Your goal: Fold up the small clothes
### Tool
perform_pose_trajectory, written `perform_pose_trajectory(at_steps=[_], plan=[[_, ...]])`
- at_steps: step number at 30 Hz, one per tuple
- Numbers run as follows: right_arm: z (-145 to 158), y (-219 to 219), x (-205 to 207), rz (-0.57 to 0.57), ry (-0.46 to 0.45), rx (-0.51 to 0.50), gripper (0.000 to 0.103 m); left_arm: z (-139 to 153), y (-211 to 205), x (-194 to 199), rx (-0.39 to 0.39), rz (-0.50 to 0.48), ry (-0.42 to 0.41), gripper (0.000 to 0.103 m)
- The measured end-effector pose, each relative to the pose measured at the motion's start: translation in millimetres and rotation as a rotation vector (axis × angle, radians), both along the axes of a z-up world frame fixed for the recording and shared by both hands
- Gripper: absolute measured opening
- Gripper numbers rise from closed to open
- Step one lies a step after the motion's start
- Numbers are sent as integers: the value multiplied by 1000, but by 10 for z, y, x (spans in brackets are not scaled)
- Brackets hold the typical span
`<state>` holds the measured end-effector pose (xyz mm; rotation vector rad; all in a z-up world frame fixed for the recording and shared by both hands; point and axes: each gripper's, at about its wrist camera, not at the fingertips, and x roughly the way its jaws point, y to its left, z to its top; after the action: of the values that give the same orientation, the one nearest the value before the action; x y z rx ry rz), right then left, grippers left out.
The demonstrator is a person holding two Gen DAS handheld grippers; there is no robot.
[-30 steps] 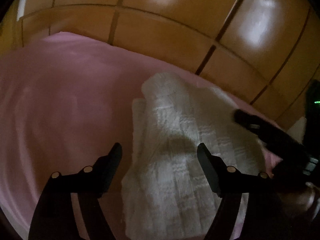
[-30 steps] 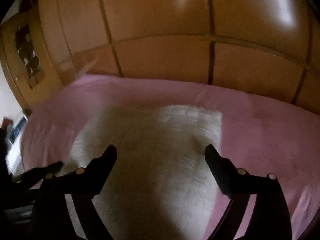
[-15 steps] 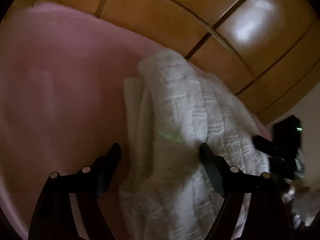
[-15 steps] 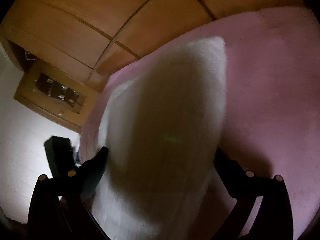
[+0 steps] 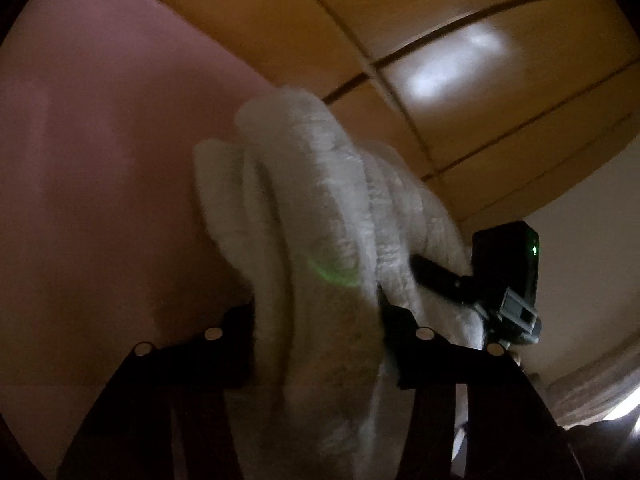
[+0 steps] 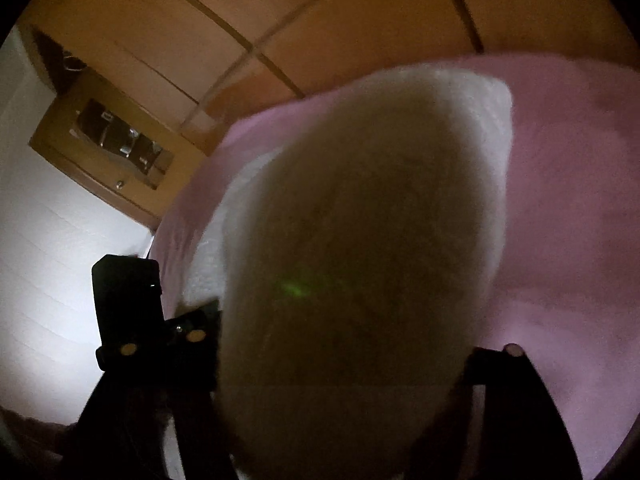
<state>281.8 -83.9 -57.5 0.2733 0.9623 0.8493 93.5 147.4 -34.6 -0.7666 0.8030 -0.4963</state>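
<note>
On the left, my left claw has just been closing, and its jaws now pinch a bunched fold of the white cloth, which lies on the pink sheet in front of wooden doors. To the right, my right claw has also just been closing and clamps the near edge of the same cloth, which fills that view. The cloth looks thick, fluffy, soft and light; I judge it will sag and slump, so holding it by edges and corners suits it best.
</note>
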Motion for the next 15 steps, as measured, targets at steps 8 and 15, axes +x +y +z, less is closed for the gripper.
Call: perform_pose_trajectory(at_steps=[8,15], plan=[[576,-1232,-358,-204,-181,52,58,501,-1184,476,33,-233,-99,48],[520,-2721,-279,-456,-186,43,59,775,-2841,1215,166,-441,-123,48]])
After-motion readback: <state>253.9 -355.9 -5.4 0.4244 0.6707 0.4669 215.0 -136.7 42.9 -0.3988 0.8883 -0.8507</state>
